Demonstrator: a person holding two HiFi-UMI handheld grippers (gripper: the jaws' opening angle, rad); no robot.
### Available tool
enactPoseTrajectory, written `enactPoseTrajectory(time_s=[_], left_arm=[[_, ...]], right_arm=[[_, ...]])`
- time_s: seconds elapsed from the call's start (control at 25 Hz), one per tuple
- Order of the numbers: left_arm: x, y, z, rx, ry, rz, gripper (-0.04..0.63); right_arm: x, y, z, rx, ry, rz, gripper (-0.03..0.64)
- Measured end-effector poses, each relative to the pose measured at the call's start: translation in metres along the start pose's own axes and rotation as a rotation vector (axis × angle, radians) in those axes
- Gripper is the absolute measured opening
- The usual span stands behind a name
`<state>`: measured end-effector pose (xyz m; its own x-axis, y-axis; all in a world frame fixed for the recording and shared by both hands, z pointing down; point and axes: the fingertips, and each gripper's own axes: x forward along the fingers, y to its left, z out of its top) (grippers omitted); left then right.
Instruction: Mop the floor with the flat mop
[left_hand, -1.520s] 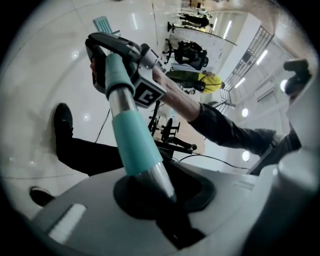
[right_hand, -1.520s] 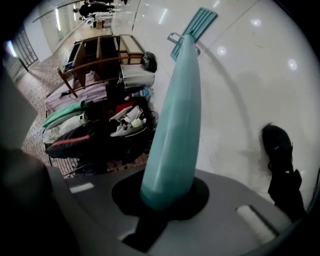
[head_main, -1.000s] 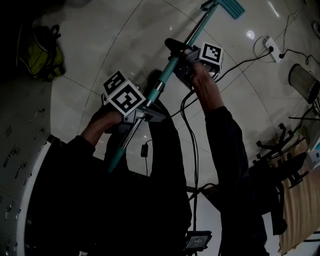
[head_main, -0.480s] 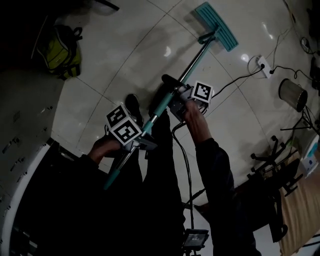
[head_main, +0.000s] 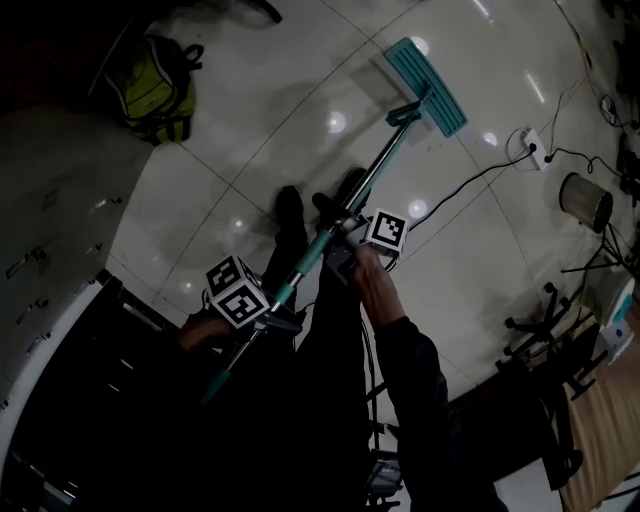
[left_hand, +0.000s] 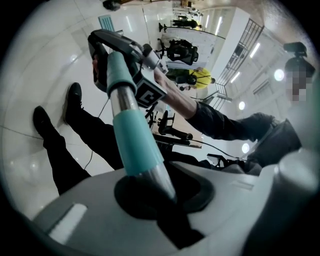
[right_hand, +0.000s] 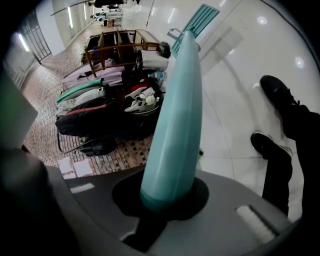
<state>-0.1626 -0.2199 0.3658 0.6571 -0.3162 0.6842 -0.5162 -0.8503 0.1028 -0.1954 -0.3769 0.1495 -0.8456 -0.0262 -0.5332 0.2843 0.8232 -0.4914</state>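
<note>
The flat mop has a teal head (head_main: 425, 85) lying flat on the pale tiled floor at the top of the head view. Its handle (head_main: 375, 170) slants down-left to both grippers. My right gripper (head_main: 345, 252) is shut on the teal grip higher up the handle. My left gripper (head_main: 262, 325) is shut on the handle nearer its upper end. The left gripper view has the handle (left_hand: 132, 135) running out of my left gripper (left_hand: 160, 200) toward the right gripper (left_hand: 107, 55). In the right gripper view, the handle (right_hand: 175, 115) leaves my right gripper (right_hand: 165, 200) and reaches the mop head (right_hand: 200, 20).
The person's black shoes (head_main: 290, 210) stand beside the handle. A yellow-green backpack (head_main: 155, 90) lies at the upper left. A power strip (head_main: 530, 148) with cables, a metal bin (head_main: 583, 200) and a chair base (head_main: 545, 320) are on the right. A wooden rack with bags (right_hand: 115, 50) stands behind.
The mop head has come fully into the head view and sits lower in frame. Both grippers stay shut on the handle and have shifted down-left. The shoes now show.
</note>
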Motion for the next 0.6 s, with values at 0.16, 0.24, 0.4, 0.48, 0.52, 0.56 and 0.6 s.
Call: enactPoseTrajectory(time_s=[0.16, 0.24, 0.4, 0.48, 0.52, 0.56, 0.6], left_arm=[[-0.002, 0.002, -0.032, 0.001, -0.003, -0.009, 0.063], [-0.002, 0.004, -0.041, 0.01, 0.0, -0.01, 0.063], [0.005, 0.002, -0.051, 0.02, -0.002, -0.024, 0.063], [0.007, -0.001, -0.054, 0.024, -0.001, -0.032, 0.063], [0.008, -0.001, -0.056, 0.026, -0.001, -0.034, 0.063], [0.009, -0.001, -0.057, 0.03, -0.002, -0.034, 0.061], [0.009, -0.001, -0.059, 0.034, -0.002, -0.034, 0.061]], right_arm=[[0.004, -0.008, -0.031, -0.007, 0.012, -0.024, 0.029], [0.005, -0.01, -0.039, -0.017, 0.016, -0.036, 0.029], [0.001, -0.011, -0.049, -0.024, 0.014, -0.051, 0.028], [-0.002, -0.01, -0.052, -0.026, 0.011, -0.052, 0.028], [-0.003, -0.01, -0.054, -0.027, 0.009, -0.054, 0.028], [-0.003, -0.01, -0.056, -0.028, 0.008, -0.056, 0.028], [-0.004, -0.01, -0.057, -0.03, 0.007, -0.059, 0.028]])
